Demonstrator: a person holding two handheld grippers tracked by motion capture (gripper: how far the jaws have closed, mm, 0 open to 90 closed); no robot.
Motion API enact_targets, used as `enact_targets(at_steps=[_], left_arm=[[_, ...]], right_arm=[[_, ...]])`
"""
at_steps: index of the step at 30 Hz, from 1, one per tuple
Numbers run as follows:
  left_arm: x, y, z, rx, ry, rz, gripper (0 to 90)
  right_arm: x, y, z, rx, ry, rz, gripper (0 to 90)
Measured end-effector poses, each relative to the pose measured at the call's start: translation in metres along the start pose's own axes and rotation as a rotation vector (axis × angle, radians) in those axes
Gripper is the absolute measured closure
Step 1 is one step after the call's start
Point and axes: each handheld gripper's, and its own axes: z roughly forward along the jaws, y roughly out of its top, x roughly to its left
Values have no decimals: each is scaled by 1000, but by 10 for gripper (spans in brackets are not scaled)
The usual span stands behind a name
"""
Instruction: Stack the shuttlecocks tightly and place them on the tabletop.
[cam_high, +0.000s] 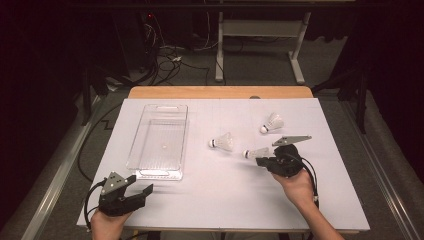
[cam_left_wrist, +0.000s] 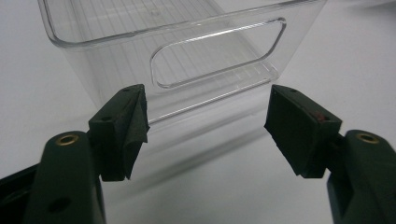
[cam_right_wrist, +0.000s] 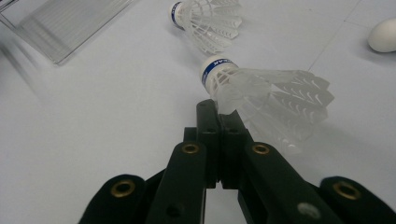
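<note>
Three white shuttlecocks are on the white table. My right gripper (cam_high: 262, 161) (cam_right_wrist: 219, 108) is shut on the feather skirt of the nearest shuttlecock (cam_high: 256, 152) (cam_right_wrist: 261, 91), whose blue-banded cork points left. A second shuttlecock (cam_high: 223, 143) (cam_right_wrist: 210, 18) lies just beyond it, toward the clear plastic bin (cam_high: 160, 140). The third shuttlecock (cam_high: 272, 122) rests farther back on the right, and its cork (cam_right_wrist: 383, 35) shows at the edge of the right gripper view. My left gripper (cam_high: 142, 192) (cam_left_wrist: 208, 123) stands open near the front left corner, its jaws facing the bin's handle end (cam_left_wrist: 219, 51) with nothing between them.
The empty bin lies lengthwise on the left half of the white table sheet (cam_high: 225, 200). The table's wooden far edge (cam_high: 220, 92) shows behind. Cables and a desk frame (cam_high: 260, 45) stand on the floor beyond.
</note>
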Motion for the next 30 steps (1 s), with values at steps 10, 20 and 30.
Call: enact_targets(at_steps=[10,20,30], left_arm=[[0,0,0,1,0,2,307],[0,0,0,1,0,2,307],[0,0,0,-1,-1,2,307]], right_arm=[[-4,3,5,0,2,13,900],[-5,9,8,-3,6,12,900],[-3,19,12,0,11,0,900]])
